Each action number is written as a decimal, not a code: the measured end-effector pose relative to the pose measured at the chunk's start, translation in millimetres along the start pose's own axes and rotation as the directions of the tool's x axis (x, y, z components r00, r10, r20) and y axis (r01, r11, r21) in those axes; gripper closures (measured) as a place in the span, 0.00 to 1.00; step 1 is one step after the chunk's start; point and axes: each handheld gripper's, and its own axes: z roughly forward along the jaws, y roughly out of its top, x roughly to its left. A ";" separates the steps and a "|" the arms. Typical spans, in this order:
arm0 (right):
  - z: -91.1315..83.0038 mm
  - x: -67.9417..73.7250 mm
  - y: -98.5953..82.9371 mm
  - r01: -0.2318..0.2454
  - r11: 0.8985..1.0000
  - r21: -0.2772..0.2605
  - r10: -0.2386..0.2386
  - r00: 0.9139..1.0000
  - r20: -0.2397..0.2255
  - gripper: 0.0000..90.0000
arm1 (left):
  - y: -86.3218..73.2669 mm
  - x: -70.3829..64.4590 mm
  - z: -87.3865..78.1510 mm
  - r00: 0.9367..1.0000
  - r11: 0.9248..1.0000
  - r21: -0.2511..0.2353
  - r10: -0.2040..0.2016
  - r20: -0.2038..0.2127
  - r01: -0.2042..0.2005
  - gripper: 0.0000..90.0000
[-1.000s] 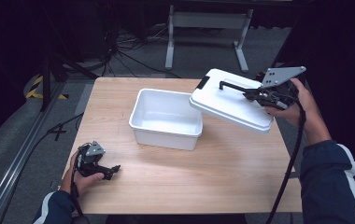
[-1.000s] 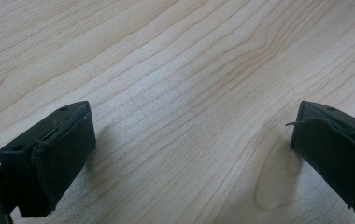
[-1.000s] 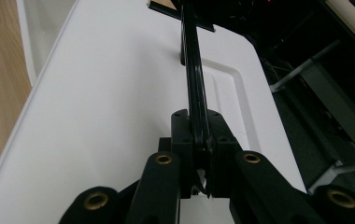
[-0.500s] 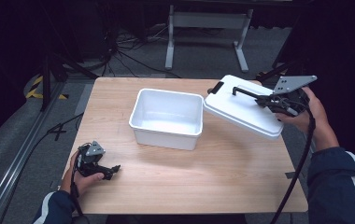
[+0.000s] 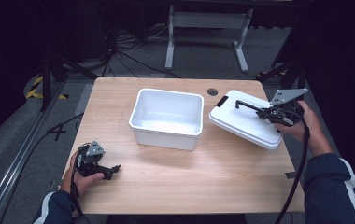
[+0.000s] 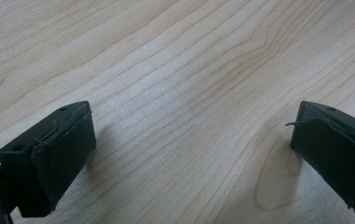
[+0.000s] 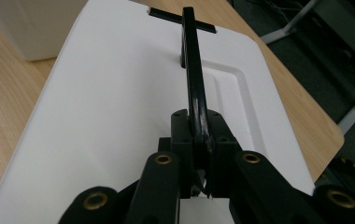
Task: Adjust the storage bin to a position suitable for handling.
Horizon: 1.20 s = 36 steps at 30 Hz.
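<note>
A white open-topped bin (image 5: 167,119) stands in the middle of the wooden table (image 5: 199,186). To its right lies its white lid (image 5: 241,122) (image 7: 119,93), tilted, with its far end low at the table. The lid has a black handle (image 5: 248,106) (image 7: 192,70). My right gripper (image 5: 265,113) (image 7: 198,135) is shut on that handle and holds the lid's near end up. At the front left my left gripper (image 5: 112,170) (image 6: 189,158) rests low on the bare wood, open, with nothing between its jaws.
A black latch (image 5: 221,101) (image 7: 181,19) sits at the lid's far edge. A round cable hole (image 5: 212,92) is in the table behind the bin. Beyond the table are a metal stand's legs (image 5: 203,28) and cables on the floor.
My right gripper has carried the lid off the bin, to the right and down toward the table. The left gripper has stayed still.
</note>
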 end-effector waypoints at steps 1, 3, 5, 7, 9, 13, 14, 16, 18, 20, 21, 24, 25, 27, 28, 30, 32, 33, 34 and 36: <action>3.8 -0.3 -3.0 -0.001 1.000 0.005 0.001 1.000 -0.004 0.94 | 0.4 1.0 -0.1 1.000 1.000 -0.002 0.015 -0.005 -0.015 0.00; 12.6 0.6 -9.1 -0.006 0.999 0.034 0.006 1.000 -0.008 0.94 | 0.4 1.0 -0.1 1.000 1.000 -0.002 0.015 -0.005 -0.015 0.01; 20.7 1.9 -14.4 -0.015 0.998 0.057 0.016 1.000 -0.015 0.94 | 0.0 -0.1 0.0 1.000 1.000 0.001 -0.001 0.002 0.001 0.01; 31.7 3.0 -21.6 -0.012 0.997 0.076 0.014 0.999 -0.034 0.94 | 0.0 -0.1 0.0 1.000 1.000 0.001 0.000 0.002 0.000 0.00; 35.5 4.3 -23.9 -0.021 0.996 0.088 0.025 0.999 -0.041 0.94 | 0.4 1.0 -0.1 1.000 1.000 -0.002 0.015 -0.005 -0.015 0.01; 49.9 7.8 -32.9 -0.024 0.992 0.123 0.031 0.998 -0.059 0.94 | 0.2 0.4 0.0 1.000 1.000 -0.001 0.007 -0.001 -0.007 0.01; 51.4 8.1 -34.2 -0.028 0.992 0.123 0.036 0.997 -0.061 0.94 | 0.2 0.4 -0.1 1.000 1.000 0.000 0.006 0.001 -0.006 0.01; 54.3 8.6 -37.2 -0.036 0.992 0.121 0.045 0.996 -0.073 0.94 | 0.2 0.5 -0.1 1.000 1.000 -0.001 0.007 -0.001 -0.007 0.01; 57.8 9.5 -40.9 -0.034 0.990 0.137 0.046 0.995 -0.085 0.93 | 0.3 0.7 -0.1 1.000 1.000 -0.001 0.011 -0.002 -0.011 0.01; 59.7 9.3 -43.9 -0.034 0.988 0.151 0.049 0.994 -0.094 0.93 | 0.1 0.1 0.0 1.000 1.000 -0.001 0.002 -0.001 -0.002 0.00; 60.1 8.9 -44.9 -0.037 0.987 0.159 0.053 0.994 -0.099 0.93 | 0.4 1.0 -0.1 1.000 1.000 -0.002 0.015 -0.005 -0.015 0.01; 61.0 7.7 -46.6 -0.030 0.979 0.202 0.054 0.992 -0.114 0.93 | 0.1 0.3 0.0 1.000 1.000 -0.001 0.004 -0.002 -0.004 0.01; 61.7 7.6 -46.9 -0.027 0.976 0.216 0.053 0.992 -0.114 0.93 | 0.3 0.8 0.0 1.000 1.000 -0.003 0.012 -0.005 -0.012 0.01; 63.2 6.8 -47.9 -0.020 0.965 0.260 0.055 0.990 -0.129 0.93 | 0.4 0.9 -0.1 1.000 1.000 -0.002 0.014 -0.005 -0.014 0.01; 63.8 6.5 -48.4 -0.015 0.962 0.274 0.054 0.989 -0.135 0.92 | 0.2 0.6 -0.1 1.000 1.000 0.000 0.010 -0.002 -0.010 0.01; 65.3 6.0 -49.5 -0.010 0.952 0.306 0.057 0.988 -0.145 0.92 | 0.4 1.0 -0.1 1.000 1.000 -0.002 0.016 -0.005 -0.016 0.01; 67.1 5.1 -50.9 -0.006 0.942 0.334 0.062 0.985 -0.159 0.92 | 0.2 0.4 0.0 1.000 1.000 -0.002 0.005 -0.002 -0.005 0.01; 68.0 4.5 -51.6 -0.001 0.937 0.350 0.061 0.985 -0.162 0.91 | 0.4 1.0 -0.1 1.000 1.000 -0.002 0.015 -0.005 -0.015 0.01; 68.4 4.5 -51.8 0.001 0.934 0.357 0.063 0.984 -0.166 0.91 | 0.1 0.3 0.0 1.000 1.000 -0.002 0.004 -0.002 -0.004 0.00; 69.5 4.5 -52.1 -0.001 0.930 0.369 0.065 0.985 -0.161 0.90 | 0.4 1.0 -0.1 1.000 1.000 -0.002 0.015 -0.005 -0.015 0.01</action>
